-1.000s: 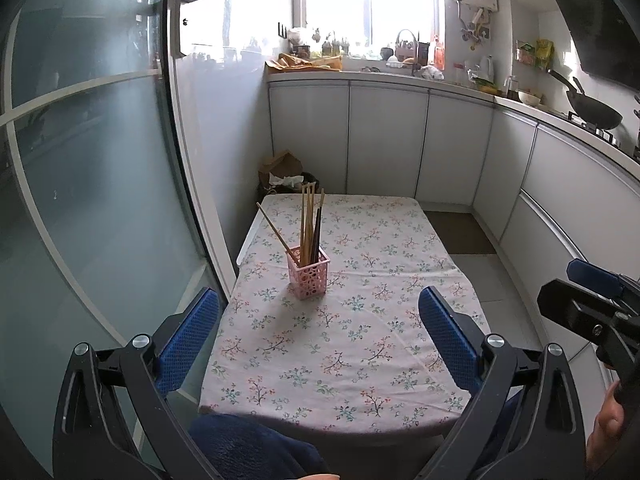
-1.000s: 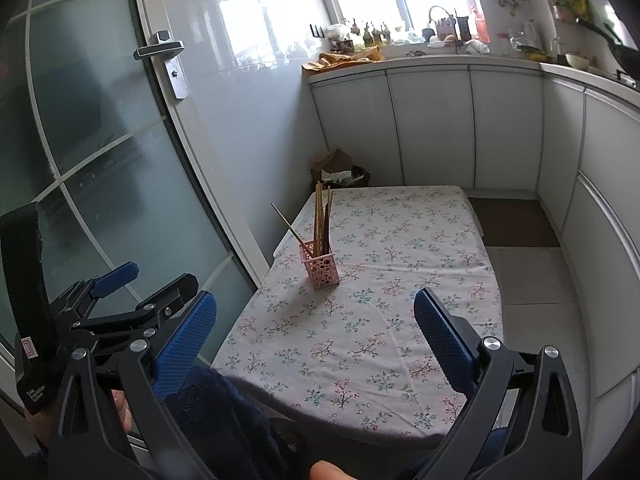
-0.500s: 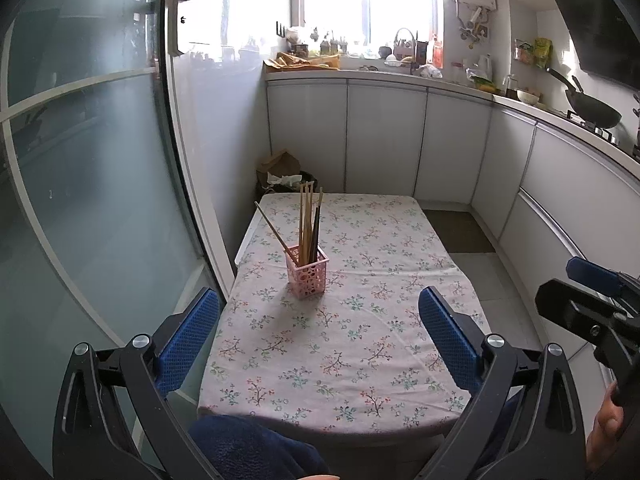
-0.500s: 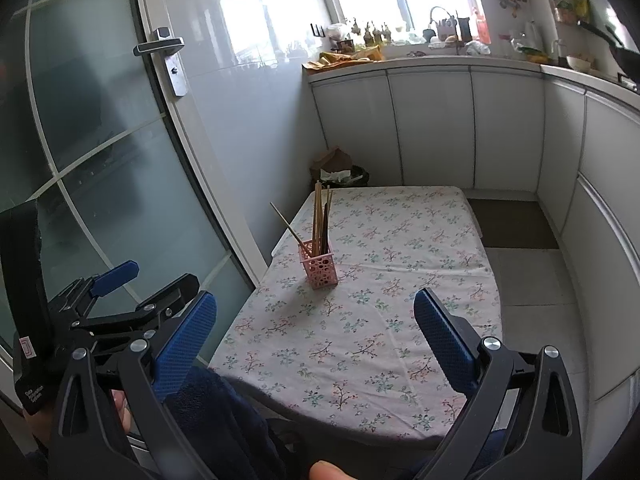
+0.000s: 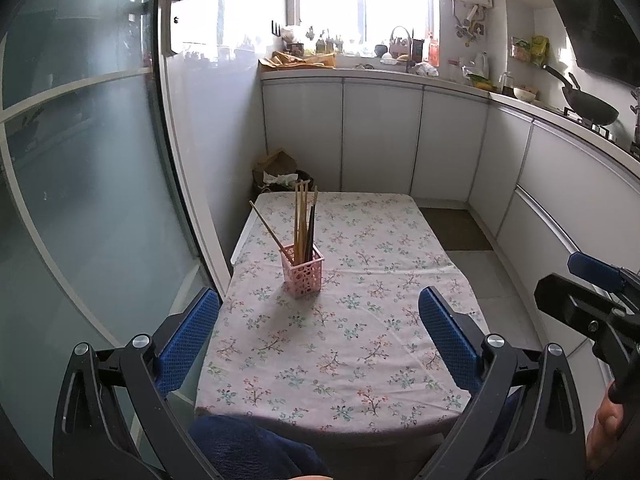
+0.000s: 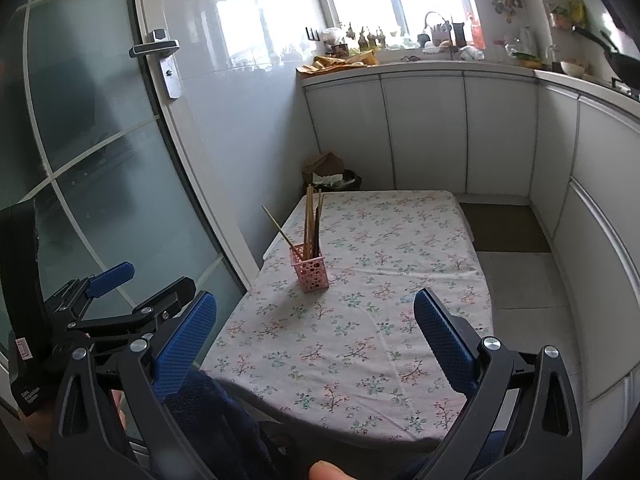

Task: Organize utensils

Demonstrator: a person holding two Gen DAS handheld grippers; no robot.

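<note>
Both my left claw (image 5: 318, 328) and right claw (image 6: 316, 330) gape empty, the chopstick basket (image 5: 302, 272) on the desk (image 5: 360, 340) at twelve o'clock.

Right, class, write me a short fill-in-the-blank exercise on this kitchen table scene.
1. The chopsticks stand in a ____ perforated holder.
2. The holder rests on a table covered by a ____-patterned tablecloth.
3. Both the left tool and the right tool have their jaws ____.
4. One chopstick leans away from the bundle towards the glass ____.

Missing words: pink; floral; open; door
</note>
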